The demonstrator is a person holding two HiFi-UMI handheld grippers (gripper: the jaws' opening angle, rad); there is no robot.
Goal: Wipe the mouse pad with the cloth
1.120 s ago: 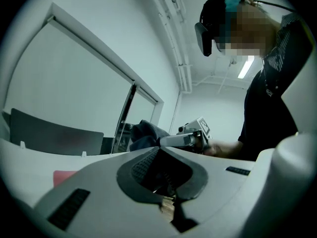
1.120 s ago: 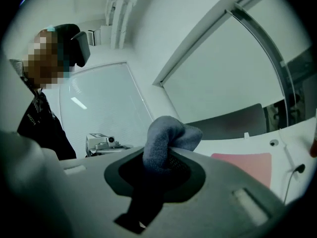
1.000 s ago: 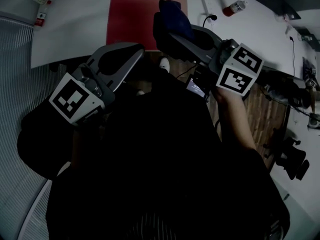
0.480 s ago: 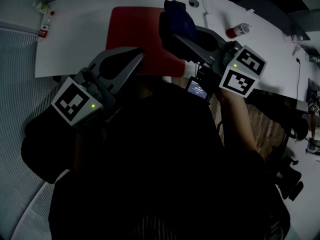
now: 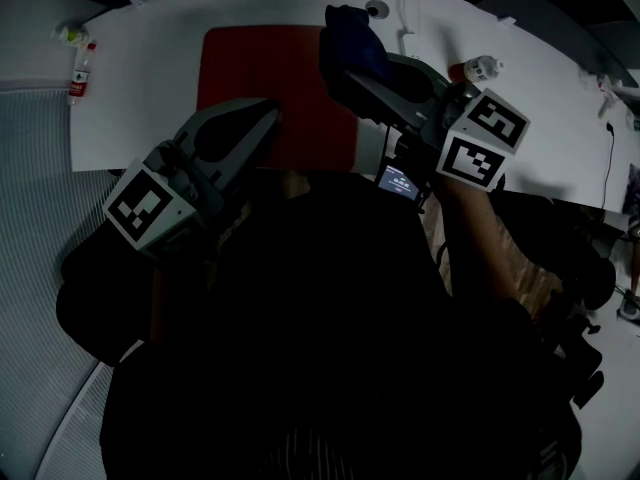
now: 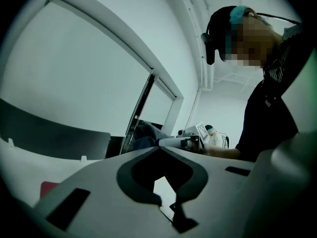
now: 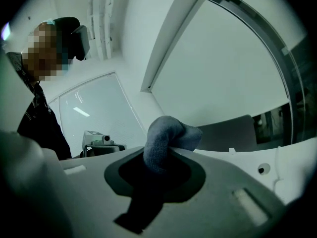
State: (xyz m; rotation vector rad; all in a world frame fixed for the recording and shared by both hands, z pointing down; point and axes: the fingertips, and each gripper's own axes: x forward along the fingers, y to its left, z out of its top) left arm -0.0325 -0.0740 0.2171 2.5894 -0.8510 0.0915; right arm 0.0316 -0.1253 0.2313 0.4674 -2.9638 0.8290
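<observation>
A: Please start with the biggest thing. What do you see?

B: The white counter (image 5: 150, 88). On it lies the red mouse pad (image 5: 270, 78), and I will give every place from this pad. A second ago only its near part showed at the top of the head view. Now the whole pad is in view, lower in the picture, and both claws are drawn in over it.

A: How are the claws?

B: The left claw (image 5: 268, 116) is over the near left edge of the pad. Its jaws are pressed together and nothing is between them; the left gripper view shows only empty space there. The right claw (image 5: 340, 68) is over the far right part of the pad, and it pinches the dark blue cloth (image 5: 350, 36). In the right gripper view the cloth (image 7: 168, 135) bulges out between the jaws.

A: Does the cloth touch the pad?

B: I cannot tell. I think it hangs above the far right corner, not pressed down.

A: So what does the change mean?

B: In my judgement the approach is nearly done, but the wiping is not yet begun. The cloth must go down first.

A: Anything small?

B: A bottle (image 5: 80, 71), well apart to the left of the pad.
</observation>
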